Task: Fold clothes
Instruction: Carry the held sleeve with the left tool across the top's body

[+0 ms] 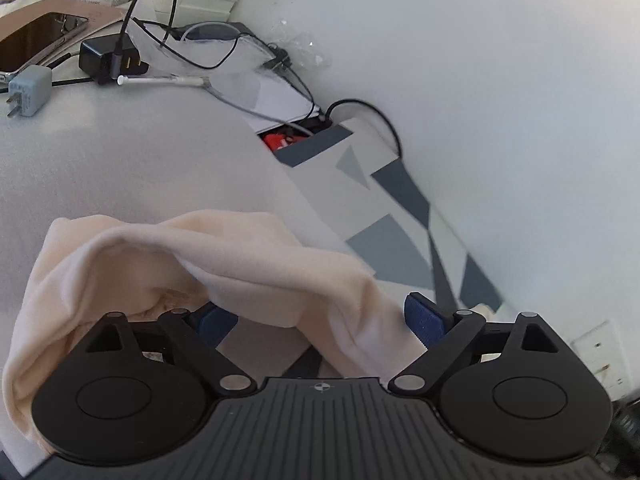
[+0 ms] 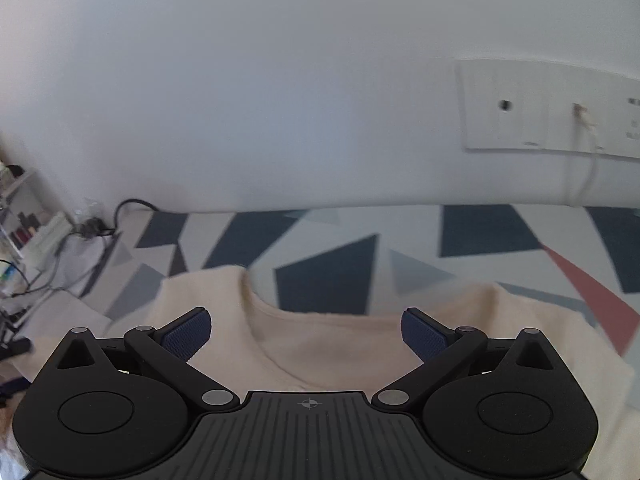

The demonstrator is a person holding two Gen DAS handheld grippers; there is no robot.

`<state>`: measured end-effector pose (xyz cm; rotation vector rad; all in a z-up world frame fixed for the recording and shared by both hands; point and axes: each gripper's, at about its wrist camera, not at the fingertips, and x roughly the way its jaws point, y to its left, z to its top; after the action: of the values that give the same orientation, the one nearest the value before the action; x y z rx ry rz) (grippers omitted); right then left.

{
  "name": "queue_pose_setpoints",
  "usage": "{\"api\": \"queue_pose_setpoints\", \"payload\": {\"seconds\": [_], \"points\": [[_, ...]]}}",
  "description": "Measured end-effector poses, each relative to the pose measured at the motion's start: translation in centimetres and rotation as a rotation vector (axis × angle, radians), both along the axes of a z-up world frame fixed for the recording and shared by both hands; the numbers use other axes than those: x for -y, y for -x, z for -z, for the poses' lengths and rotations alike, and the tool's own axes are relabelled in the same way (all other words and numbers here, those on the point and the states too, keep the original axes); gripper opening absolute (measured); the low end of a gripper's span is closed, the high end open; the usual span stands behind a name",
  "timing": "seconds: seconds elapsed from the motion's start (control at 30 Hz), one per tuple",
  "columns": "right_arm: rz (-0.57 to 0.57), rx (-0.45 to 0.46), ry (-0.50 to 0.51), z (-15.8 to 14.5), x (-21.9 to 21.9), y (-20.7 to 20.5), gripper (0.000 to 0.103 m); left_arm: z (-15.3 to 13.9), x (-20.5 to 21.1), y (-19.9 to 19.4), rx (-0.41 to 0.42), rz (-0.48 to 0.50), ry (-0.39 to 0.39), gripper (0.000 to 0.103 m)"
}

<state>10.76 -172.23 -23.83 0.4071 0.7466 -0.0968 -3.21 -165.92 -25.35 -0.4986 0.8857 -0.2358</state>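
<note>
A cream garment [image 1: 248, 264] lies bunched and draped right in front of my left gripper [image 1: 320, 320]. Its jaws stand wide apart, and the cloth hangs across the gap and over the blue fingertips [image 1: 426, 320] without being pinched. In the right wrist view the same cream garment [image 2: 332, 340] lies flat, neckline toward the wall, on a patterned mat [image 2: 320, 280]. My right gripper [image 2: 306, 332] is open and empty, its blue fingertips [image 2: 188, 334] spread just above the collar.
A white wall [image 2: 280, 100] with a socket plate [image 2: 540, 108] runs close behind the mat. At the far left lie chargers [image 1: 108, 58], cables [image 1: 224, 56], a phone [image 1: 36, 40] and boxes on the grey surface [image 1: 120, 152].
</note>
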Motion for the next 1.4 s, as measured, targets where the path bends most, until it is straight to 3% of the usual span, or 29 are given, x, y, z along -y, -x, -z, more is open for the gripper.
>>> {"api": "queue_pose_setpoints", "payload": {"seconds": [0.07,0.13,0.2,0.43,0.5,0.57,0.67,0.73,0.8,0.87,0.9,0.97,1.03,1.17,1.27,1.33,1.4], "points": [[-0.064,0.013,-0.054,-0.5,-0.3,-2.8,0.085,0.4,-0.4,-0.1,-0.015,-0.003,0.034,0.093],[-0.119,0.018,-0.107,-0.8,-0.7,-5.4,0.059,0.9,-0.9,-0.2,-0.031,-0.006,0.069,0.095],[-0.135,-0.015,-0.155,-0.1,-1.0,-7.5,0.047,1.3,-1.3,-0.3,-0.046,-0.009,0.103,0.1],[-0.107,-0.112,-0.305,2.7,-0.8,-12.3,0.041,2.8,-2.7,-0.6,-0.093,-0.017,0.217,0.101],[-0.093,-0.14,-0.33,3.4,-0.7,-12.9,0.035,2.8,-2.9,-0.6,-0.089,-0.013,0.228,0.093],[-0.084,-0.154,-0.35,4.0,-0.6,-13.3,0.025,2.9,-3.0,-0.7,-0.084,-0.009,0.239,0.062],[-0.076,-0.171,-0.361,4.4,-0.3,-13.5,0.024,3.0,-3.2,-0.7,-0.077,-0.003,0.256,0.061],[-0.056,-0.177,-0.346,4.6,0.0,-13.6,0.03,3.0,-3.4,-0.7,-0.073,0.001,0.267,0.061],[-0.055,-0.169,-0.367,4.8,0.2,-13.5,0.031,3.0,-3.4,-0.8,-0.067,0.006,0.271,0.061],[-0.085,-0.166,-0.385,4.9,0.1,-13.5,0.024,2.9,-3.2,-0.8,-0.059,0.016,0.261,0.06],[-0.103,-0.163,-0.379,4.8,-0.1,-13.5,0.015,2.8,-3.2,-0.8,-0.055,0.021,0.256,0.057],[-0.132,-0.148,-0.341,4.2,-0.7,-13.5,0.01,2.6,-3.0,-0.8,-0.047,0.031,0.246,0.026],[-0.145,-0.146,-0.335,4.0,-0.9,-13.5,0.01,2.5,-2.8,-0.8,-0.039,0.041,0.236,0.019],[-0.145,-0.157,-0.29,4.1,-1.1,-13.6,0.01,2.5,-2.4,-0.8,-0.046,0.057,0.193,0.018],[-0.121,-0.112,-0.262,3.5,-1.0,-12.8,0.008,1.7,-2.3,-0.5,-0.003,0.062,0.156,0.013],[-0.096,-0.054,-0.238,2.6,-0.9,-12.0,0.006,0.1,-2.3,0.0,0.077,0.054,0.117,0.012],[-0.064,0.023,-0.207,1.3,-0.7,-10.9,0.006,-2.2,-2.2,0.9,0.216,0.062,0.064,0.012]]}}
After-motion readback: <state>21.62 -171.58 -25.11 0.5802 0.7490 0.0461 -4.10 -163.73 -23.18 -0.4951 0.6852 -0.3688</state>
